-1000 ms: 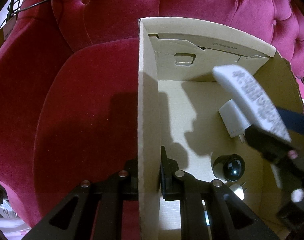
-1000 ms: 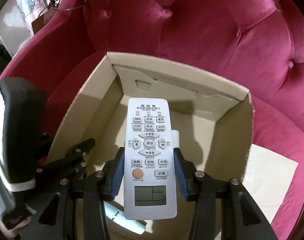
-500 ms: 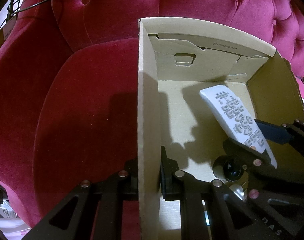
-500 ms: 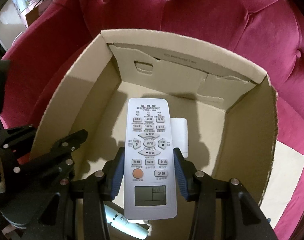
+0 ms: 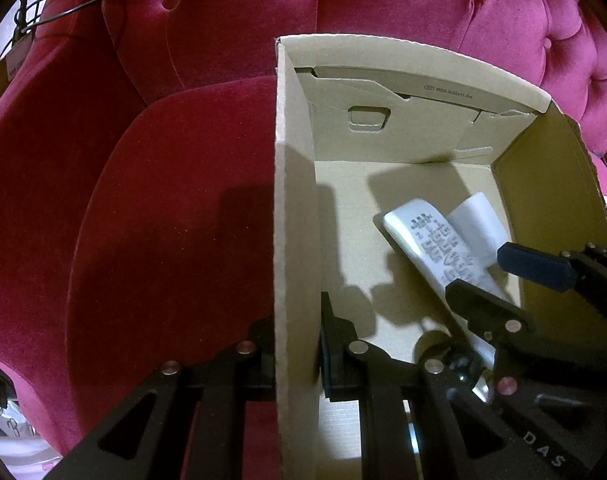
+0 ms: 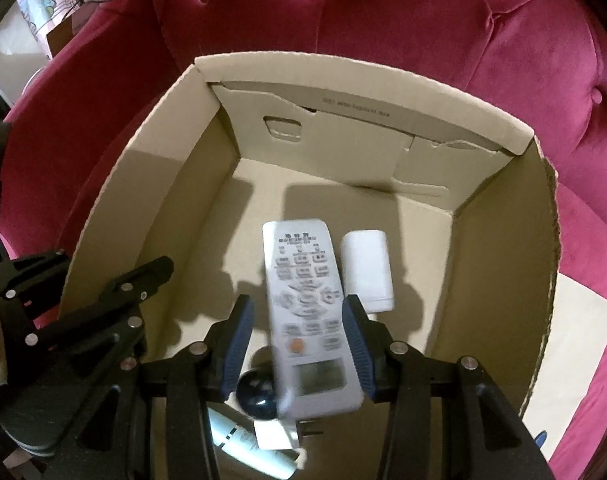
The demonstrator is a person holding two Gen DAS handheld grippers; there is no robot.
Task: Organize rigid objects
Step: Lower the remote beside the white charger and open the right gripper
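Observation:
An open cardboard box (image 6: 363, 80) sits on a red velvet sofa. A white remote control (image 6: 309, 312) lies blurred between the spread blue pads of my right gripper (image 6: 299, 344), low inside the box; the jaws stand apart from it. The remote (image 5: 443, 248) and right gripper (image 5: 515, 280) also show in the left wrist view. My left gripper (image 5: 295, 344) is shut on the box's left wall (image 5: 293, 240). A white block (image 6: 367, 268) lies beside the remote.
A dark ball (image 6: 257, 396) and a white tube (image 6: 247, 440) lie at the box's near end. A cream sheet (image 6: 575, 344) lies on the sofa seat right of the box. The tufted sofa back (image 6: 383, 8) rises behind.
My right gripper lowered the remote into the box and its jaws opened, letting go of it. The remote now appears blurred, dropping onto the box floor. My left gripper held still on the wall.

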